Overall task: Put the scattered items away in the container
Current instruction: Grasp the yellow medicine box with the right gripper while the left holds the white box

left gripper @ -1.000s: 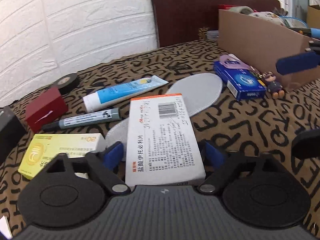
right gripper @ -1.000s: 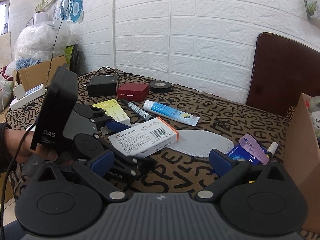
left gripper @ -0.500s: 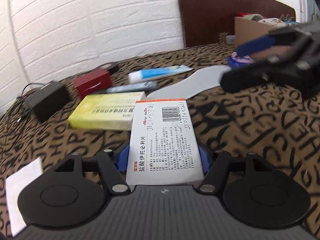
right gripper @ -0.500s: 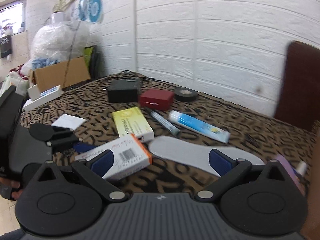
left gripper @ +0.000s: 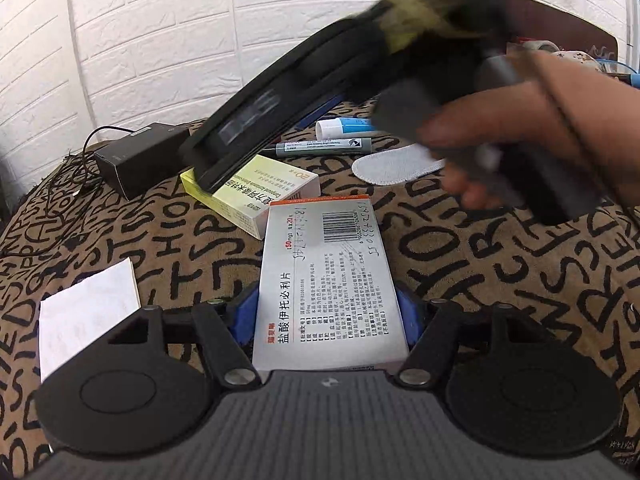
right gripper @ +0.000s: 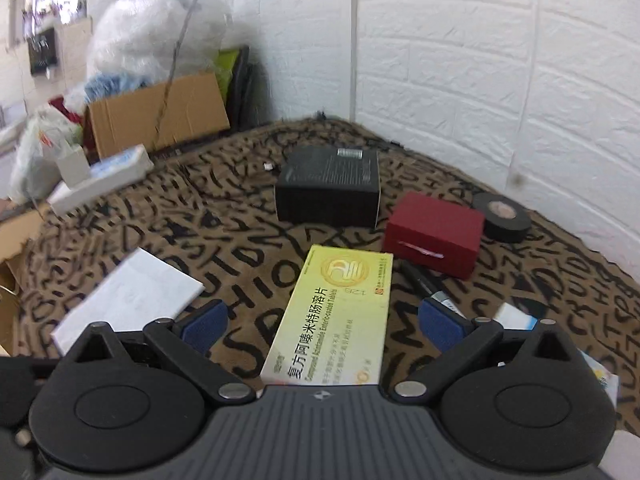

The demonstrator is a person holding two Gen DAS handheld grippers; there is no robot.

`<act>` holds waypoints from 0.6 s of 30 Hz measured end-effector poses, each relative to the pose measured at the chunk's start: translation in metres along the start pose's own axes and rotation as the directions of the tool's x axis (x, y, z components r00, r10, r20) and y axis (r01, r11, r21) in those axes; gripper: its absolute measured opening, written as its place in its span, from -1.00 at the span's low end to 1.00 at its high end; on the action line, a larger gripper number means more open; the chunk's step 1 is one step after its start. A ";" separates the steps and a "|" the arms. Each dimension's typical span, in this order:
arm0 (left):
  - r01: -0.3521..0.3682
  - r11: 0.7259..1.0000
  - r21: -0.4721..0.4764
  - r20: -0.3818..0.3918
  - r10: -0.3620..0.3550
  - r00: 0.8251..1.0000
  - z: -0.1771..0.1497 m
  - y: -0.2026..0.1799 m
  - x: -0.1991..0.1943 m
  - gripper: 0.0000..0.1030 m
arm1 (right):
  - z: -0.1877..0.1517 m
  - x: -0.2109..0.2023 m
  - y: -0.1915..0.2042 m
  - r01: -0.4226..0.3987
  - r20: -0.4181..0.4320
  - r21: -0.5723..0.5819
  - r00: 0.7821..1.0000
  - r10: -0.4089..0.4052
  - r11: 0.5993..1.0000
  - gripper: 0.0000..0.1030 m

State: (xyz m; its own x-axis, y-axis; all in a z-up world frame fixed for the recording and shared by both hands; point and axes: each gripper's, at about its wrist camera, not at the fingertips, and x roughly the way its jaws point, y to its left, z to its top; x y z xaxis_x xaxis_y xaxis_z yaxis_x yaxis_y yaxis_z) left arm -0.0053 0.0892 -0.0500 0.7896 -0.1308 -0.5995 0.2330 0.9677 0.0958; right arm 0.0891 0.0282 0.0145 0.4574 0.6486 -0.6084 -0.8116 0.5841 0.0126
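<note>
Between the spread blue pads of the right tool, on the letter-patterned table, lies the yellow medicine box, its long axis running straight ahead along the tool's fingers, so the pads flank its two long sides without touching them. The right tool is plainly the nearer; closing on the narrow width looks like the coming move. The left tool is clamped on the white medicine box, lengthwise too, just short of the yellow one. A red box, black box and tape roll sit toward the far wall edge.
</note>
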 end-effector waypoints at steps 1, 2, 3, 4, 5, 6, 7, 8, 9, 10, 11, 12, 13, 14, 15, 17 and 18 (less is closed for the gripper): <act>0.004 1.000 -0.005 0.001 -0.004 1.000 0.000 0.001 0.001 0.33 | 0.000 0.008 0.001 0.014 -0.024 -0.002 1.000 -0.014 1.000 1.00; 0.008 1.000 -0.008 0.003 -0.008 1.000 -0.001 0.002 0.002 0.33 | -0.001 0.015 0.001 0.025 -0.047 0.005 0.999 -0.025 1.000 1.00; 0.009 1.000 -0.009 0.004 -0.009 1.000 0.000 0.002 0.003 0.33 | -0.002 0.022 -0.001 0.031 -0.072 0.019 0.997 -0.030 0.999 1.00; 0.009 1.000 -0.008 0.006 -0.009 1.000 0.001 0.001 0.004 0.33 | -0.004 0.028 -0.004 0.026 -0.090 0.036 0.996 -0.023 0.999 1.00; 0.009 1.000 -0.009 0.008 -0.009 1.000 0.001 0.001 0.005 0.33 | -0.007 0.033 -0.006 0.017 -0.102 0.055 0.995 -0.011 0.998 0.94; 0.010 1.000 -0.012 0.009 -0.010 1.000 0.002 0.001 0.006 0.33 | -0.010 0.036 -0.008 0.004 -0.112 0.071 0.994 0.004 0.997 0.86; 0.012 1.000 -0.014 0.011 -0.012 1.000 0.001 0.002 0.007 0.34 | -0.013 0.037 -0.010 -0.006 -0.109 0.075 0.994 0.014 0.997 0.82; 0.013 1.000 -0.016 0.012 -0.013 1.000 0.002 0.001 0.008 0.34 | -0.014 0.035 -0.010 -0.005 -0.095 0.068 0.995 0.012 0.998 0.62; 0.012 1.000 -0.017 0.012 -0.012 1.000 0.002 0.001 0.009 0.34 | -0.013 0.033 -0.012 -0.005 -0.088 0.065 0.996 0.011 0.998 0.48; 0.011 1.000 -0.015 0.013 -0.011 1.000 0.003 0.000 0.010 0.34 | -0.012 0.030 -0.015 -0.014 -0.080 0.073 0.997 0.020 0.997 0.36; 0.011 1.000 -0.012 0.014 -0.011 1.000 0.004 -0.001 0.011 0.34 | -0.010 0.027 -0.019 -0.022 -0.078 0.079 0.997 0.028 0.997 0.33; 0.009 1.000 -0.011 0.014 -0.009 1.000 0.004 -0.001 0.011 0.33 | -0.008 0.026 -0.021 -0.020 -0.082 0.072 0.996 0.026 0.997 0.33; 0.007 1.000 -0.013 0.012 -0.007 1.000 0.005 -0.002 0.012 0.33 | -0.008 0.025 -0.022 -0.011 -0.086 0.057 0.996 0.016 0.998 0.33; 0.007 1.000 -0.013 0.012 -0.007 1.000 0.006 -0.002 0.012 0.33 | -0.008 0.023 -0.025 -0.004 -0.086 0.049 0.996 0.008 0.999 0.32; 0.003 1.000 -0.014 0.013 -0.003 1.000 0.008 -0.003 0.013 0.33 | -0.009 0.020 -0.028 -0.002 -0.079 0.050 0.997 0.005 0.999 0.32; 0.005 1.000 -0.024 0.010 -0.005 1.000 0.008 -0.004 0.012 0.33 | -0.010 0.008 -0.034 0.013 -0.048 0.054 0.999 -0.010 0.998 0.30; 0.006 1.000 -0.031 0.008 -0.006 1.000 0.010 -0.004 0.013 0.32 | -0.009 -0.001 -0.038 0.015 -0.027 0.064 1.000 -0.013 0.998 0.30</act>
State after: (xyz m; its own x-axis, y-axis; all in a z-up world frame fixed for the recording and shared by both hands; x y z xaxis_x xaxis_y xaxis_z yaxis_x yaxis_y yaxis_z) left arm 0.0092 0.0817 -0.0501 0.7929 -0.1380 -0.5936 0.2200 0.9732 0.0676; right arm 0.1166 0.0008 0.0075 0.4577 0.6273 -0.6301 -0.7799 0.6236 0.0542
